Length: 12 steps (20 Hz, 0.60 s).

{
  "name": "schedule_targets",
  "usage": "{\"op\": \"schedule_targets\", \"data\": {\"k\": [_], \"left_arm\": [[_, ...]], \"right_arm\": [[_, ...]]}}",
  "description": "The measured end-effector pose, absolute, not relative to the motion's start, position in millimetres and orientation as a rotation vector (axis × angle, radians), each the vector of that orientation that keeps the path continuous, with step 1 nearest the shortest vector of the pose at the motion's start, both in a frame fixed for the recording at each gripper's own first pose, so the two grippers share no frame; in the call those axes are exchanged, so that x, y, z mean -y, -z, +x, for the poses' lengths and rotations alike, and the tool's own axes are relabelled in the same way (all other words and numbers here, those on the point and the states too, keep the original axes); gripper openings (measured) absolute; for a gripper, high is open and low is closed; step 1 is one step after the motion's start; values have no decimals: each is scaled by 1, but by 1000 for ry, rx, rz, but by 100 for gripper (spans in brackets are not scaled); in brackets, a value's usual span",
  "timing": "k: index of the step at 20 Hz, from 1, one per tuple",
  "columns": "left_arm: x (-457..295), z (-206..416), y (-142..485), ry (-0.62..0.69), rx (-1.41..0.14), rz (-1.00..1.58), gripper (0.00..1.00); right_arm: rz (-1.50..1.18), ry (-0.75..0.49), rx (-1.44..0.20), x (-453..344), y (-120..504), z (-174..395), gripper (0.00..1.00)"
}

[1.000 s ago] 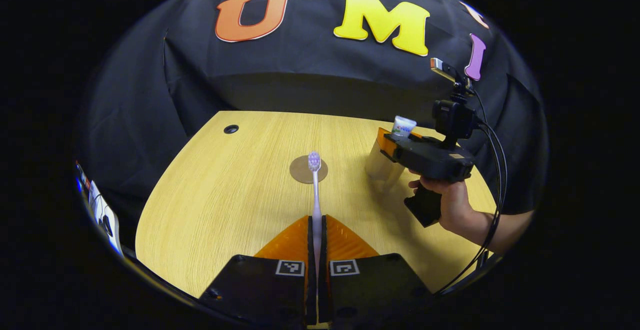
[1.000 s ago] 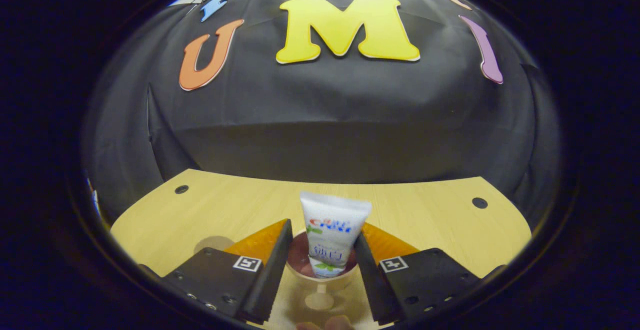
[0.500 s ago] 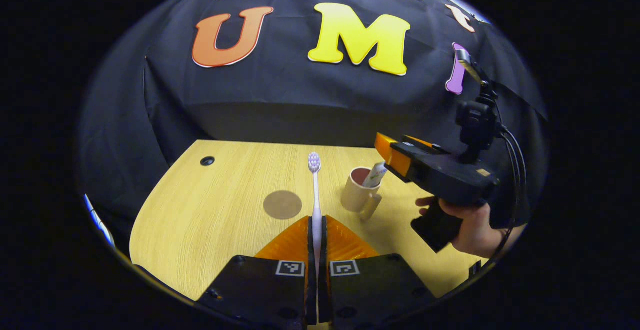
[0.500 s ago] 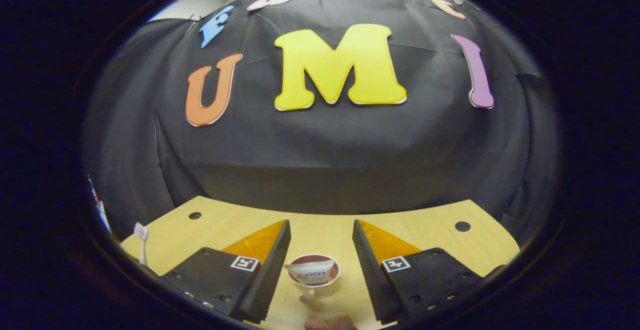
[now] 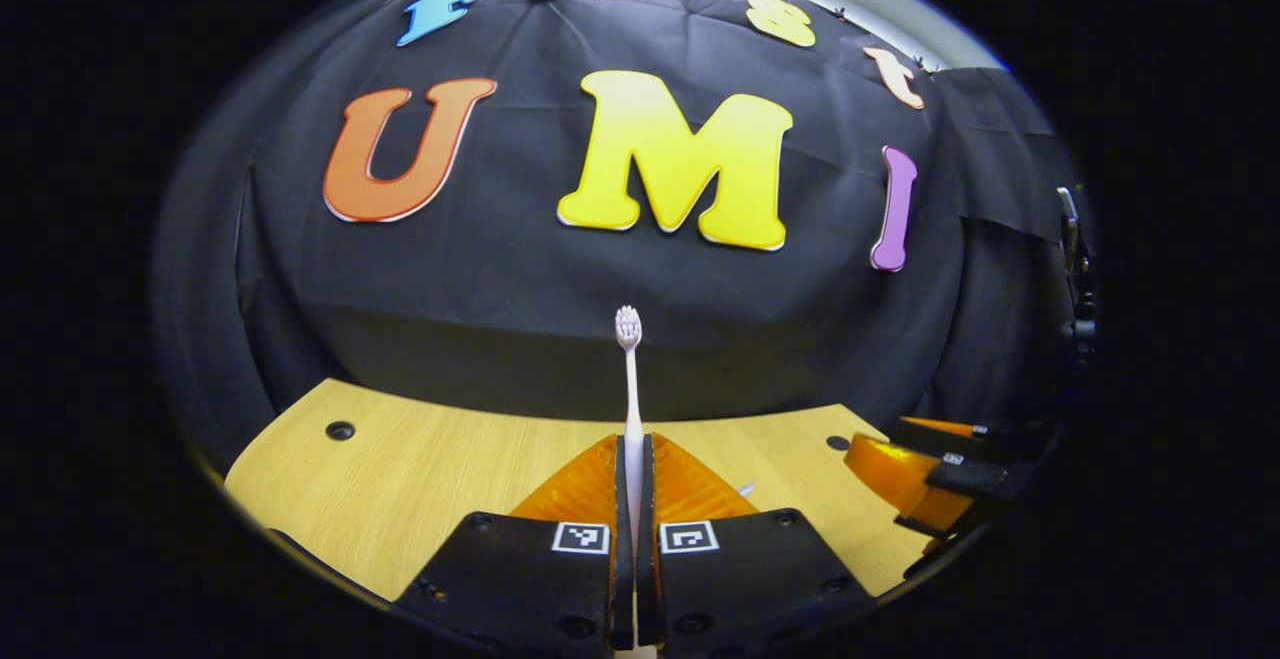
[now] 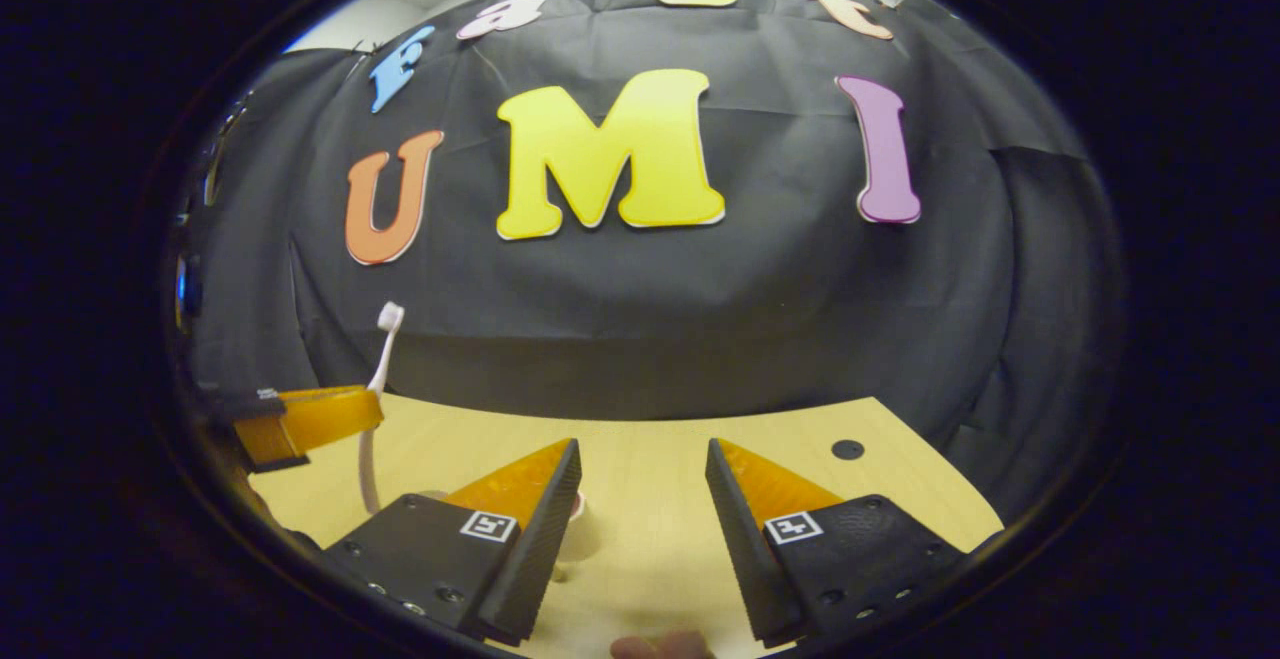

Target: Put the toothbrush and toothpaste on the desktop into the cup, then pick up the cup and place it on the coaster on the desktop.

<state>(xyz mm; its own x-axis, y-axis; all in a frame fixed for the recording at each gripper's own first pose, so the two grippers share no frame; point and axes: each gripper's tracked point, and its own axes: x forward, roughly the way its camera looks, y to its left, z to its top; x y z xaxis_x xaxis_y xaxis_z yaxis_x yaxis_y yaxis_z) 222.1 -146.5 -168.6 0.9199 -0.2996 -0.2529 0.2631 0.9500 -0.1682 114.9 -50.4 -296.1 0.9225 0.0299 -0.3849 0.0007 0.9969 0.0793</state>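
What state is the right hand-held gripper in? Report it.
Open: the right hand-held gripper shows a wide gap between its fingers, nothing held.

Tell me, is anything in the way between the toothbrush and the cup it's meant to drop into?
Nothing visible. The left gripper holds the toothbrush upright above the desktop. In the right gripper view, the cup peeks out beside the open right gripper, with only bare desktop toward the toothbrush.

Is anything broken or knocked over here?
Nothing stands out. The left gripper holds the toothbrush upright above the desktop, and the right gripper hangs open. Nothing looks spilled or broken.
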Motion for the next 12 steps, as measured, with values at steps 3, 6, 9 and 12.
{"op": "schedule_targets", "data": {"k": [3, 6, 9, 12], "left_arm": [[174, 249, 163, 323, -192, -120, 4], [191, 269, 167, 329, -155, -111, 4], [198, 283, 178, 314, -147, -123, 5], [202, 289, 195, 291, -148, -142, 7]], "right_arm": [[77, 15, -425, 73, 308, 103, 74], [86, 21, -478, 84, 326, 89, 74], [85, 5, -533, 86, 345, 70, 74], [95, -12, -609, 83, 367, 48, 74]]}}
